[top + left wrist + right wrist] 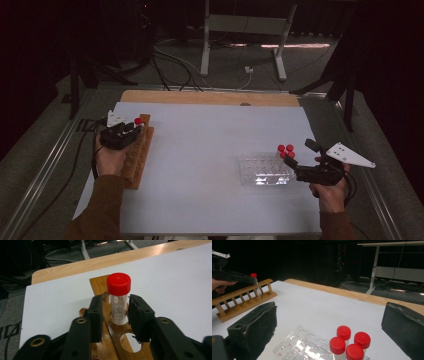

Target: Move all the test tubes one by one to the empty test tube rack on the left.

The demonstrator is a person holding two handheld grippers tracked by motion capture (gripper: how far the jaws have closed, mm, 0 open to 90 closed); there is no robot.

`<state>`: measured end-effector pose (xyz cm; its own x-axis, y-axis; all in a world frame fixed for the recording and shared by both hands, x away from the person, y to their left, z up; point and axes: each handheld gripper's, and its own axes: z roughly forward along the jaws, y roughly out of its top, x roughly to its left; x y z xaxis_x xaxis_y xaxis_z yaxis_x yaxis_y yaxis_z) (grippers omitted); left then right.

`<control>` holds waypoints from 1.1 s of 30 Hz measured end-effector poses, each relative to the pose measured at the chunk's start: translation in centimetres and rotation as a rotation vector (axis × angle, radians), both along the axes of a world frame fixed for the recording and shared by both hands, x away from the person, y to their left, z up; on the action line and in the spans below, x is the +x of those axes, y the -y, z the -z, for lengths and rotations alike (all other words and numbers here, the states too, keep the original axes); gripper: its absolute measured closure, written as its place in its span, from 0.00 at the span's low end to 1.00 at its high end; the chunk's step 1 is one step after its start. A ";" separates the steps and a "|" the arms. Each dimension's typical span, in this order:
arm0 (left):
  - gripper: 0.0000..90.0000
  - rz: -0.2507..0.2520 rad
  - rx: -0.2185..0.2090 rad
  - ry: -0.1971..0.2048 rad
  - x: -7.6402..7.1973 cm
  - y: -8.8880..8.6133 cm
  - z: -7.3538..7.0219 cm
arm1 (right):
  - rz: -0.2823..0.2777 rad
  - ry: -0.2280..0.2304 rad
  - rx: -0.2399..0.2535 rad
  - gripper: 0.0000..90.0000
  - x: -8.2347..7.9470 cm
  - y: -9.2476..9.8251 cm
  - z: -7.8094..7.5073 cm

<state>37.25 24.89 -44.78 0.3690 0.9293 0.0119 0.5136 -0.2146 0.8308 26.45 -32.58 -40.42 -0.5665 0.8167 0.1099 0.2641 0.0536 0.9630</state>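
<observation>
- The red-capped tube at the centre of the left gripper view carries a printed graduation scale down its clear wall; the numerals are too small to read with certainty
- It stands upright in a hole of the wooden rack, between the two black jaws of the left gripper, which flank its lower body; a narrow gap shows on each side, so the pads are slightly spread and do not pinch it
- In the high view the left gripper sits at the left of the frame over the rack, with the tube's red cap just beyond its tips
- The right gripper, at the lower right of the high view, is spread wide and holds nothing
- Its tips sit just beside four red-capped tubes standing in the corner of a clear plastic rack, which shows small red markings too faint to read
</observation>
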 end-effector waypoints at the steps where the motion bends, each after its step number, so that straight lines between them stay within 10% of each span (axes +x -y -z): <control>1: 0.67 0.002 -0.009 0.006 -0.1 0.0 -0.1 | 0.002 -0.001 0.000 0.00 0.0 0.0 0.0; 20: 0.23 -0.005 -0.183 0.071 -2.4 -0.4 -0.3 | 0.045 -0.017 -0.038 0.00 0.4 0.3 0.9; 33: 0.01 0.030 -0.209 0.130 -5.9 0.8 -1.3 | 0.085 -0.037 -0.083 0.13 0.7 0.7 2.2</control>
